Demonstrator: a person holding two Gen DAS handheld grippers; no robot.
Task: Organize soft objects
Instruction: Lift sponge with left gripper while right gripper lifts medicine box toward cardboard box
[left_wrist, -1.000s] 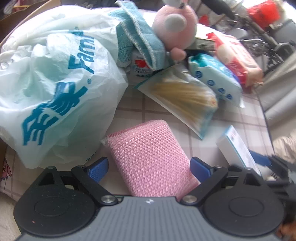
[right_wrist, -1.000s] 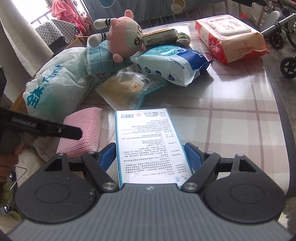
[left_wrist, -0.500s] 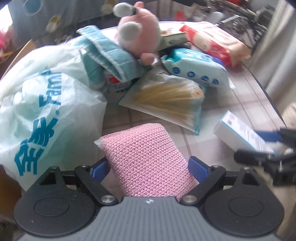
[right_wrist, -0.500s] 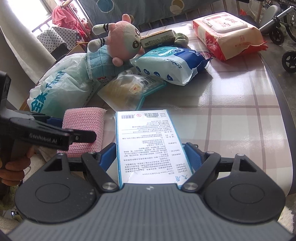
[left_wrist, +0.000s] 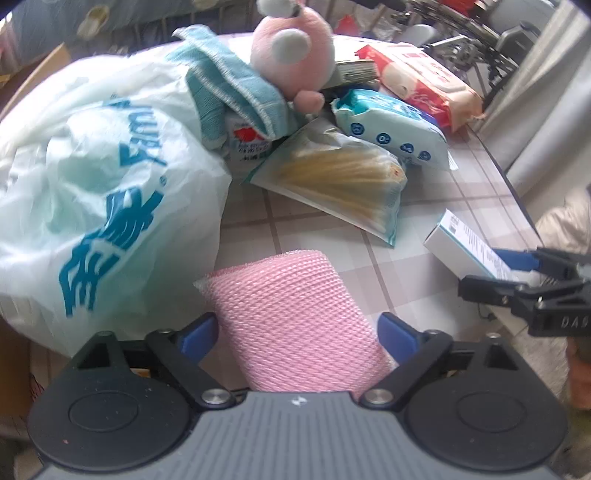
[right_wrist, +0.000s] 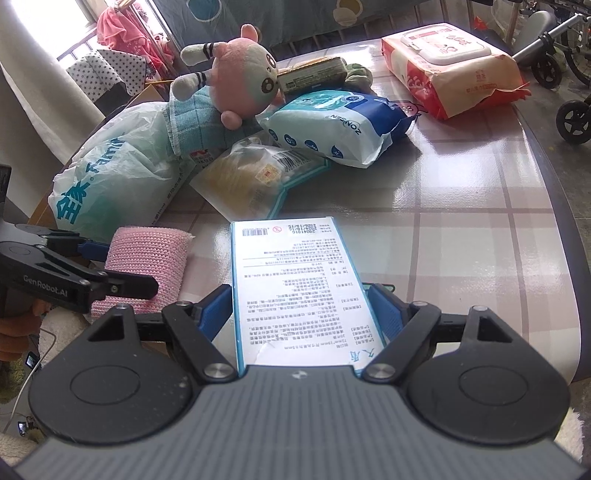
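Note:
My left gripper (left_wrist: 297, 325) is shut on a pink mesh sponge (left_wrist: 295, 314) and holds it tilted just above the checked table (right_wrist: 461, 236). In the right wrist view the same sponge (right_wrist: 147, 258) shows at the left between the left gripper's fingers (right_wrist: 122, 286). My right gripper (right_wrist: 301, 302) is shut on a white printed box with blue edges (right_wrist: 295, 288), its far end raised off the table. The left wrist view shows that box (left_wrist: 458, 243) at the right. A pink plush toy (right_wrist: 243, 85) lies on a teal towel (left_wrist: 236, 92) at the back.
A large white plastic bag with blue print (left_wrist: 92, 177) fills the left side. A cotton-swab pack (left_wrist: 343, 181), a blue-and-white tissue pack (left_wrist: 391, 125) and a red wet-wipes pack (right_wrist: 450, 62) lie behind. The table's edge curves along the right.
The left gripper has rolled and shifted slightly, carrying the pink sponge up off the table. The right gripper and its box have kept still.

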